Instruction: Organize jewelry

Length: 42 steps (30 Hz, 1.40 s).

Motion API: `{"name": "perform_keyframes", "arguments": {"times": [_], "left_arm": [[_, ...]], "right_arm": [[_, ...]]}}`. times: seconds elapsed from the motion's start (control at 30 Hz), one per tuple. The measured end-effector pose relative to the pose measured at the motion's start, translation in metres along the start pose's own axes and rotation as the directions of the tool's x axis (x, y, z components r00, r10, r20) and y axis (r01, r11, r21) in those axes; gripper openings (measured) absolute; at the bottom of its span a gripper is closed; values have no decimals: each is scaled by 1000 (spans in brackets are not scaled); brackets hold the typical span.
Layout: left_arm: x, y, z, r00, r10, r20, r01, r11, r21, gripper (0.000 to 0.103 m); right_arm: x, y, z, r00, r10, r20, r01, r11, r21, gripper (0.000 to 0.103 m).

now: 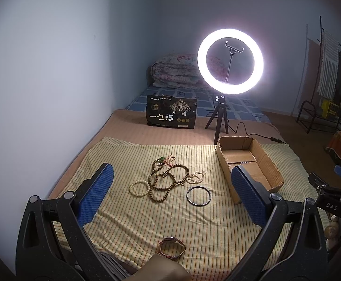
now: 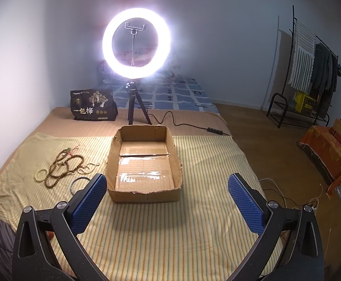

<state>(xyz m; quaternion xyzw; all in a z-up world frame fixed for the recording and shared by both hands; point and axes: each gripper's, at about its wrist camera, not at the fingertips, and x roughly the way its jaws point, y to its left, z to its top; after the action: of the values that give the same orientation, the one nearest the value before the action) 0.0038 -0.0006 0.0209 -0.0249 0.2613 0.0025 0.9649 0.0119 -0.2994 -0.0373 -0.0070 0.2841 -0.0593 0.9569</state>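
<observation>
On a striped yellow cloth point(image 1: 133, 213) lie a long brown bead necklace point(image 1: 168, 178), a cream bead bracelet point(image 1: 139, 188), a small pale bead strand point(image 1: 197, 176), a dark metal bangle point(image 1: 198, 196) and a brown-strapped watch point(image 1: 171, 248) near the front edge. An empty open cardboard box point(image 2: 144, 164) stands to their right. My left gripper point(image 1: 171, 187) is open and empty, held above the jewelry. My right gripper point(image 2: 168, 196) is open and empty, in front of the box. The necklace point(image 2: 63, 166) and bangle point(image 2: 77, 182) also show in the right wrist view.
A lit ring light on a tripod point(image 2: 136, 44) stands behind the box, its cable point(image 2: 182, 123) trailing right. A black snack bag point(image 1: 171, 114) stands at the back. A folded quilt point(image 1: 175, 72) lies by the wall. A clothes rack point(image 2: 310, 70) stands on the floor at right.
</observation>
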Motion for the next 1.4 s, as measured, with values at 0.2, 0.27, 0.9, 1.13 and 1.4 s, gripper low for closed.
{"name": "perform_keyframes", "arguments": {"times": [0.2,0.27,0.9,1.13,1.4], "left_arm": [[0,0,0,1000,0,0,0,1000,0,102],[0,1,0,1000,0,1,0,1000,-1,102],[8,5,-5,1000,9,-24,-9,1000,4,102],[16,9,-10,999,21,-43,-21,1000,7,102],[31,22,-17,995,32,-91,-31,999,9,102]], "right_arm": [[1,1,0,1000,1,-6,-1,1000,-2,103],[0,2,0,1000,3,-9,-3,1000,-4,103],[5,6,-2,999,23,-33,-23,1000,-15,103],[11,9,-3,998,41,-52,-41,999,-16,103],[24,20,-7,992,91,-84,-95,995,-40,103]]}}
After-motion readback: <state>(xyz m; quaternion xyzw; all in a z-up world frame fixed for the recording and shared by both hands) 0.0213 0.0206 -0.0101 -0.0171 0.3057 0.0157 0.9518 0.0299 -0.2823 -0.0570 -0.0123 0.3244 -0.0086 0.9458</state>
